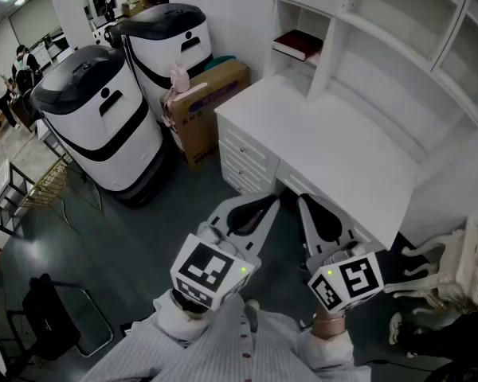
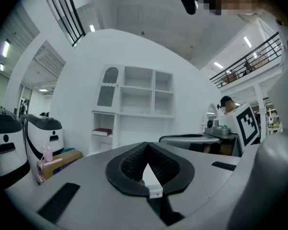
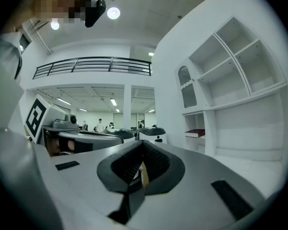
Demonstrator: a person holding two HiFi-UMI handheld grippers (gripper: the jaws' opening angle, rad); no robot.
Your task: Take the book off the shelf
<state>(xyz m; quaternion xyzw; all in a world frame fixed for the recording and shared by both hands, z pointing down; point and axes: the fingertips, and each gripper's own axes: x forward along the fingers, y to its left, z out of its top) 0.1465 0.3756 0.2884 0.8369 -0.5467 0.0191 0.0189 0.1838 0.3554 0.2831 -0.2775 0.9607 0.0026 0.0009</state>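
The white shelf [image 1: 398, 22] stands on the back of a white desk [image 1: 334, 150] and fills the upper right of the head view, its compartments mostly bare. Left of the desk, on the floor, are two big white and black machines [image 1: 95, 126], with a cardboard box [image 1: 207, 106] between them and the drawers.

The left gripper [image 1: 271, 201] and the right gripper [image 1: 304, 201] are held side by side close to the person's body, short of the desk's front edge and well apart from the shelf. Both point level towards it. In each gripper view the fingers are pressed together at the tips with nothing between them.

The book [image 1: 299, 44], dark red, lies flat in the low compartment at the shelf's left end, just above the desk top. It is untouched.

The task looks to be at its very start, in the approach. The next move probably calls for one gripper to reach across the desk, spread its fingers wide enough for the book's thickness, and line up with the edge that faces out of the compartment
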